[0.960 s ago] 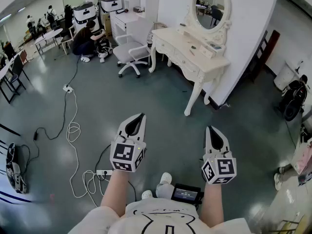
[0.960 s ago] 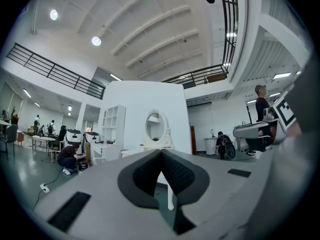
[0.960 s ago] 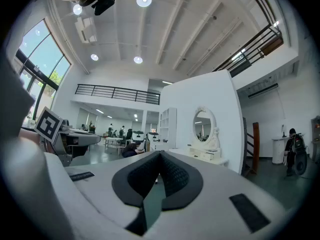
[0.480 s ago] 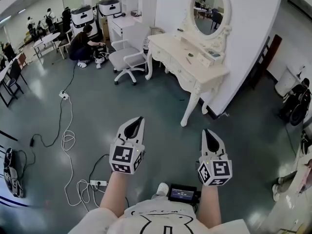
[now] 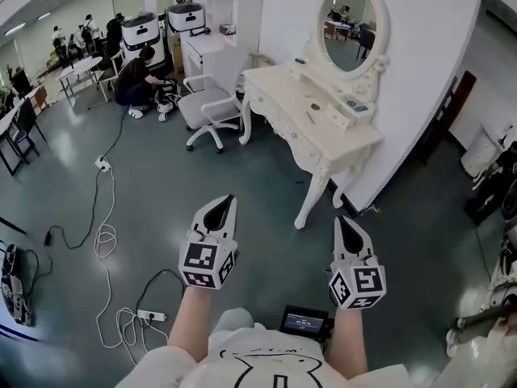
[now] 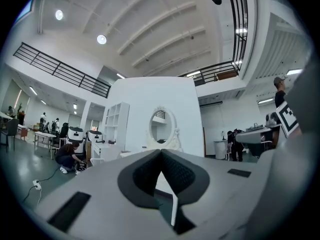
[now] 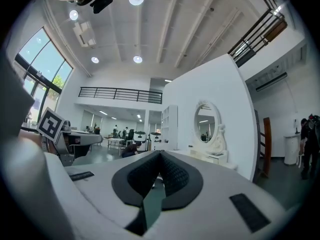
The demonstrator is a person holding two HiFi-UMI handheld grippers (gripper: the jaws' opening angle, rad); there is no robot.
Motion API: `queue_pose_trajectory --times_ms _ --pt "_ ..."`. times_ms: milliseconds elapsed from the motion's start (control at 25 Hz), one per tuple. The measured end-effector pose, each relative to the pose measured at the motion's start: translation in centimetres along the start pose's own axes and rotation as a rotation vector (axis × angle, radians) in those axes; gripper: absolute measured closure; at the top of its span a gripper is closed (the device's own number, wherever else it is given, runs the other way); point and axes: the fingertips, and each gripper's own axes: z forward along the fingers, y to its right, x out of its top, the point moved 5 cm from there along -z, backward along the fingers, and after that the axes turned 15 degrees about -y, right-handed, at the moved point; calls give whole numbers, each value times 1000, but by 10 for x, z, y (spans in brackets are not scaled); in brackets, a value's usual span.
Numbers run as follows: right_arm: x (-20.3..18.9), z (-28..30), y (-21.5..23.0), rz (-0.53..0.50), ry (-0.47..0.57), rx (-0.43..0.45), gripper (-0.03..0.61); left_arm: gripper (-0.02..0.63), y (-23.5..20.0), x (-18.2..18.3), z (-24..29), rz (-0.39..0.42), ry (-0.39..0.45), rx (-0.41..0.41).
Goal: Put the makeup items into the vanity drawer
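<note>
left gripper (image 5: 231, 200) and right gripper (image 5: 342, 220) were level, jaws closed and empty, well apart from the vanity table (image 5: 280, 95).

White office chair (image 5: 208, 107) parked on grey floor (image 5: 242, 176), person crouching (image 5: 133, 79) behind it near white machines (image 5: 141, 29). White cable (image 5: 103, 237) loops toward power strip (image 5: 150, 315). Tall shelf unit (image 5: 220, 6) at back.
</note>
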Motion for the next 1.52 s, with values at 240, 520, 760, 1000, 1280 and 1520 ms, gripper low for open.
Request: queue_pose_trajectory --times_ms 240,520,760,1000,1280,1520 --pt "4 36 28 17 1 7 568 583 -5 10 44 -1 -4 2" --pt "6 98 63 34 -14 -4 568 583 -26 22 121 10 -11 -21" --pt "25 182 91 36 -12 -33 568 583 -70 45 207 15 -12 -40" --pt "53 272 119 50 -2 -65 568 583 -115 76 295 38 -11 -75" --pt "77 365 145 46 -7 -100 568 583 -162 99 385 23 -14 -104" --pt "76 418 168 45 -45 -110 568 583 -184 98 438 1 -38 -107"
